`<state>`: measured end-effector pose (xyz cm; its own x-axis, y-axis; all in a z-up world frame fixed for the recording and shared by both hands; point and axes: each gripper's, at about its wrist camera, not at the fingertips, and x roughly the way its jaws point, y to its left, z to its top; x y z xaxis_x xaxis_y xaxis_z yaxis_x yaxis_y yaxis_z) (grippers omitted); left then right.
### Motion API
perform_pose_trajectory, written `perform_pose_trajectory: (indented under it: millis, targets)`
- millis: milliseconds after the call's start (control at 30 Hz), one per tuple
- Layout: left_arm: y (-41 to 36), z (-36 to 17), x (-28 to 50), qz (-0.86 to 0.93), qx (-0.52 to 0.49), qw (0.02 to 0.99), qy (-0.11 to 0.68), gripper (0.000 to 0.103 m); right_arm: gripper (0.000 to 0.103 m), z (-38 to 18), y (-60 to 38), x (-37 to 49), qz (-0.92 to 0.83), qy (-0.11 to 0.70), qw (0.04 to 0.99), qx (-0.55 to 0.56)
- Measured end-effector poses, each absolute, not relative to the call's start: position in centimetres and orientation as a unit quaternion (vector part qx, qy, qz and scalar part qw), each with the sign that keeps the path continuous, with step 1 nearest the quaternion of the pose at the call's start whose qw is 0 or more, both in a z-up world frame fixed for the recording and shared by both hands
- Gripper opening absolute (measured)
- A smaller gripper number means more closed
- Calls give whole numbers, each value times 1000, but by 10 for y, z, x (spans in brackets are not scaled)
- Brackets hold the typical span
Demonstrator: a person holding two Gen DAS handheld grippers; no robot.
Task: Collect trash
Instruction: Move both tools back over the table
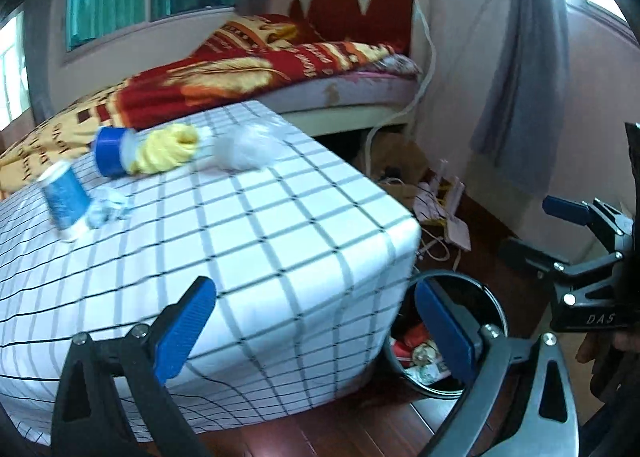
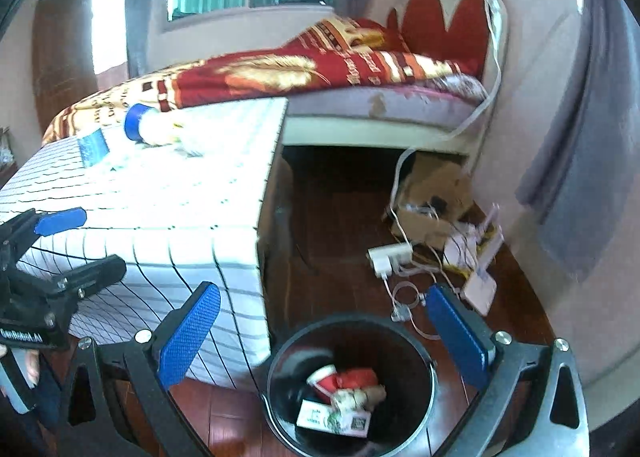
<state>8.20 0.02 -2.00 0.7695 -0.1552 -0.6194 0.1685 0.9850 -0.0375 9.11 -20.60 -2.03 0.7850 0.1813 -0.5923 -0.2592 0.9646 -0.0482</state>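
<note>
**Grippers empty between pickups, more trash waiting on the table**

Left gripper hangs wide apart with nothing between its blue pads, poised over the near corner of the table with its checked cloth. Right gripper is just as wide and just as empty, sitting directly above the black trash bin on the wooden floor beside the table's corner.

Scanning left to right across the far side of the table: a blue-and-white paper cup leaning over, a small crumpled clear wrapper touching its base, then a bottle with a blue cap lying on its side, a yellow crumpled piece up against it, and a wad of white plastic just beside that. The frames are motion-blurred, so finer detail is hard to read.

Down in the bin there's already a red-and-white cup, a red wrapper and a small printed carton.

My read: we're between a drop and the next pick, with the job partly done. The next move calls for one gripper to reach well across the table to the far cluster. The light wrapper and plastic wad will likely need a close, low pinch; the tilted cup could tip or roll if nudged.
</note>
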Motion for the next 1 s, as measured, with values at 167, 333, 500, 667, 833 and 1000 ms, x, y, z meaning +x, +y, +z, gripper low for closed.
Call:
perform_pose_trajectory:
  millis: [167, 333, 500, 667, 833, 1000]
  targets:
    - [39, -18, 84, -49, -7, 945, 324, 100, 103, -11, -182, 100, 136, 281, 948, -55]
    - [75, -20, 80, -17, -17, 946, 323, 100, 103, -1, -149, 110, 165, 287, 942, -50]
    - [117, -19, 77, 32, -29, 949, 313, 100, 103, 23, -110, 113, 197, 251, 946, -55]
    - [166, -19, 88, 74, -46, 948, 305, 96, 103, 33, -73, 135, 203, 250, 944, -69]
    - [198, -23, 111, 96, -52, 944, 312, 87, 103, 29, -48, 172, 205, 272, 937, -74]
    - [217, -24, 136, 113, -48, 942, 312, 87, 102, 16, -34, 212, 203, 297, 931, -70]
